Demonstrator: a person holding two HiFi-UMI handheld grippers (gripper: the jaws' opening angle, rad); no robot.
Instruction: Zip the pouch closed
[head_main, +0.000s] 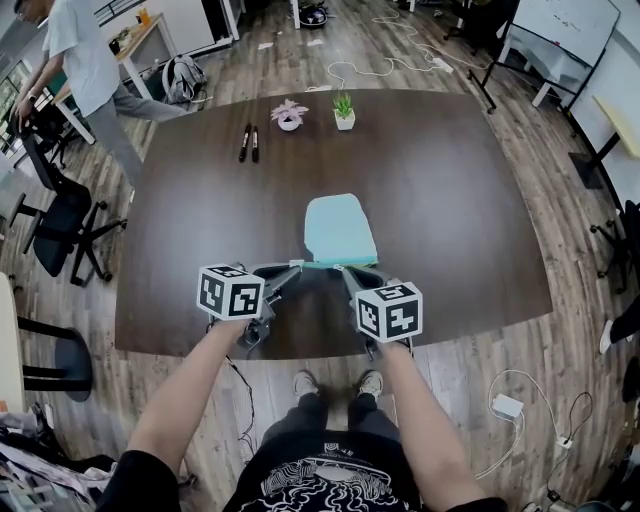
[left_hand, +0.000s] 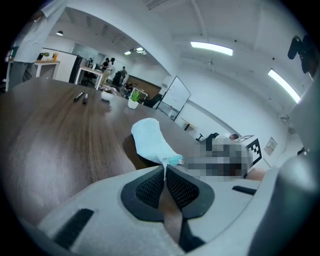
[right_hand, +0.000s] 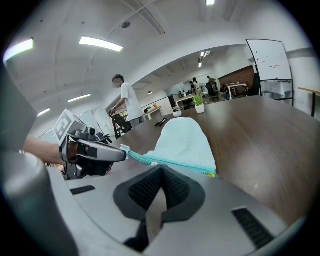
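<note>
A light blue pouch (head_main: 340, 228) lies flat on the dark wooden table (head_main: 450, 200), its teal zipper (right_hand: 175, 163) along the near edge. My left gripper (head_main: 297, 266) is shut on the small white tab (left_hand: 164, 167) at the zipper's left end. In the left gripper view the tab runs from the pouch (left_hand: 149, 141) into the closed pads (left_hand: 150, 187). My right gripper (head_main: 345, 268) sits just to the right and is shut at the zipper line, with the pull hidden between its pads (right_hand: 175, 189). The right gripper view shows the left gripper (right_hand: 122, 150) holding the tab.
Two black markers (head_main: 248, 143), a pink potted plant (head_main: 289, 115) and a green potted plant (head_main: 344, 110) stand at the table's far side. A person (head_main: 85, 60) and office chairs (head_main: 60, 220) are off to the left. The table's near edge lies just below the grippers.
</note>
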